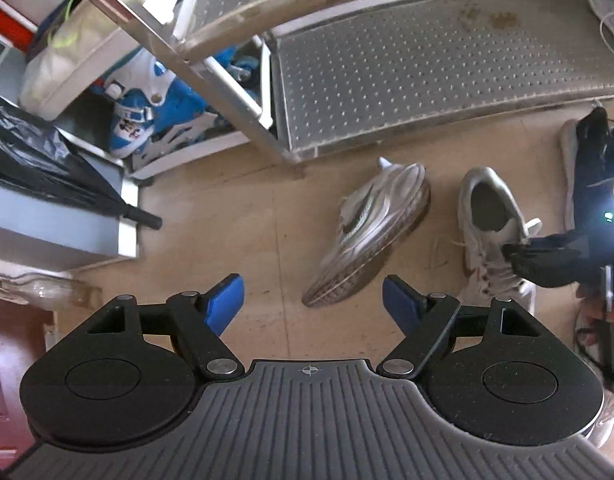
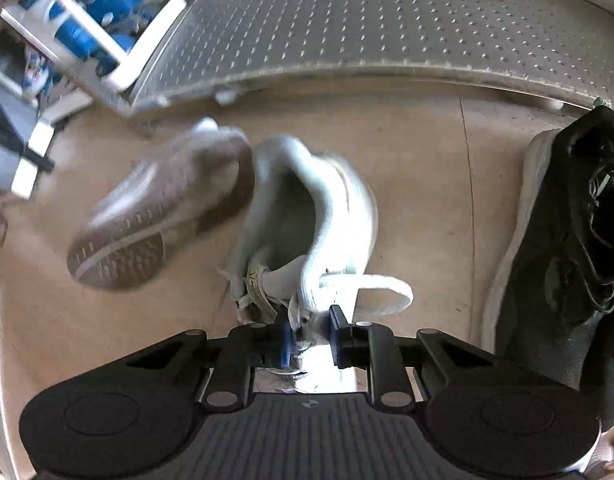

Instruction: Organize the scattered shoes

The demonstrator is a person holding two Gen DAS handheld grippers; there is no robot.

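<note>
Two white sneakers are on the tan floor in front of a metal shoe rack point(image 1: 427, 64). One sneaker point(image 1: 371, 236) lies on its side with the sole showing; it also shows in the right wrist view point(image 2: 163, 208). The other white sneaker point(image 1: 487, 224) is upright. My right gripper point(image 2: 310, 334) is shut on this upright sneaker point(image 2: 307, 208) at its lace area; it shows as a black tool in the left wrist view point(image 1: 547, 256). My left gripper point(image 1: 311, 304) is open and empty, above the floor just short of the tipped sneaker. A black sneaker point(image 2: 567, 248) lies at the right.
The rack's perforated lower shelf point(image 2: 387, 20) holds a white shoe at its far right point(image 1: 611, 16). Blue and white roller skates point(image 1: 147, 108) sit in a white frame left of the rack. A folded black umbrella point(image 1: 67, 176) and a glass bottle point(image 1: 43, 290) lie at the left.
</note>
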